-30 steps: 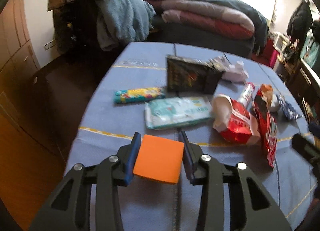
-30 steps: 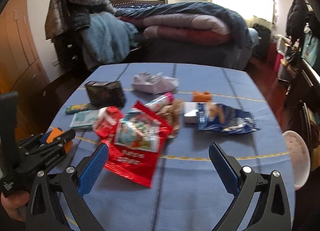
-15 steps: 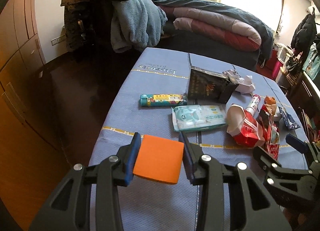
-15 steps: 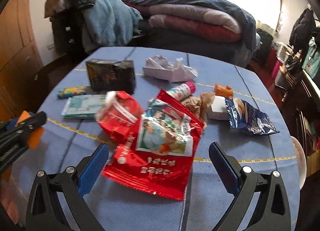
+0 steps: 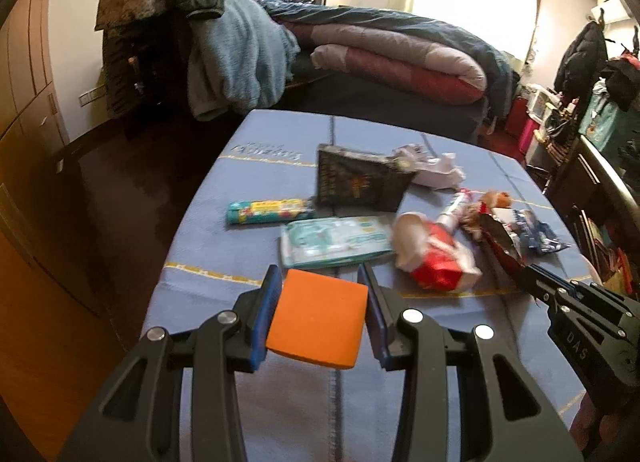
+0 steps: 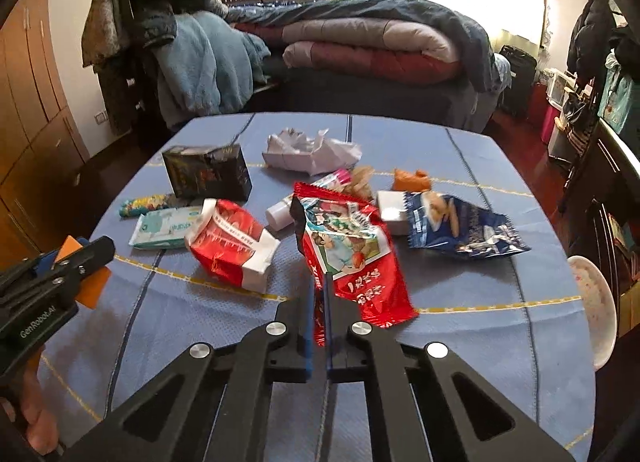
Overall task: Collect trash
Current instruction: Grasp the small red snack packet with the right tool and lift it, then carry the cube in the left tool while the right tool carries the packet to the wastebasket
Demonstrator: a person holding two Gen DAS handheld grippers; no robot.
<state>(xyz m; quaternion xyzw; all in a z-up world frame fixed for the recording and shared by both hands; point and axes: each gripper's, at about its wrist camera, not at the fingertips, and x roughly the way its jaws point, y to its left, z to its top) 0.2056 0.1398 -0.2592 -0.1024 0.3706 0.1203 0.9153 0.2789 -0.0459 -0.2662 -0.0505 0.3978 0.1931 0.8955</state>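
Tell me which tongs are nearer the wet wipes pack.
Left. The left tongs, clamped on an orange block, sit just short of the wet wipes pack. The right tongs pinch the red snack bag, beyond the red carton.

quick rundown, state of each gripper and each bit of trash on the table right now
left gripper: shut on orange block
right gripper: shut on red snack bag, edge pinched
red carton: crushed, on its side
blue snack bag: lying flat, torn open
white paper: crumpled
dark box: standing upright
wipes pack: lying flat
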